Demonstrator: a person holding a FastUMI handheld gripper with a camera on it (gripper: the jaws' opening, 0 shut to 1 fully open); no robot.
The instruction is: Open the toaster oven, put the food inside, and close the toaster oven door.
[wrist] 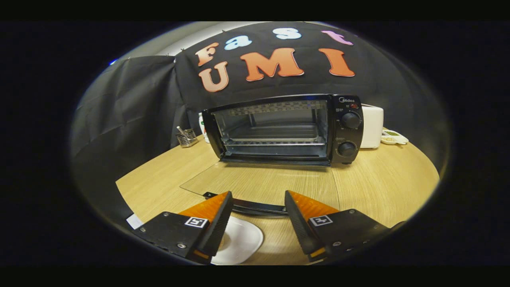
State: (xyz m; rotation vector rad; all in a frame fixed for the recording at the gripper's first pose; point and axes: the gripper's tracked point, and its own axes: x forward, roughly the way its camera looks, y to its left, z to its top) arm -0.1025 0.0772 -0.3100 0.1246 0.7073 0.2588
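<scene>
My gripper [258, 207] is released, its 2 fingers spread and empty. The toaster oven [285, 129] stands open at 12 o'clock, glass door [259, 183] flat. A white plate [241, 241] sits between the fingers; I judge it stiff, slippery: pinch its rim.

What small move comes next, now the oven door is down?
Probably lower the gripper toward the white plate lying under the fingers. The toaster oven door is open flat on the table, the rack looks empty, and the fingers are open, holding nothing.
</scene>
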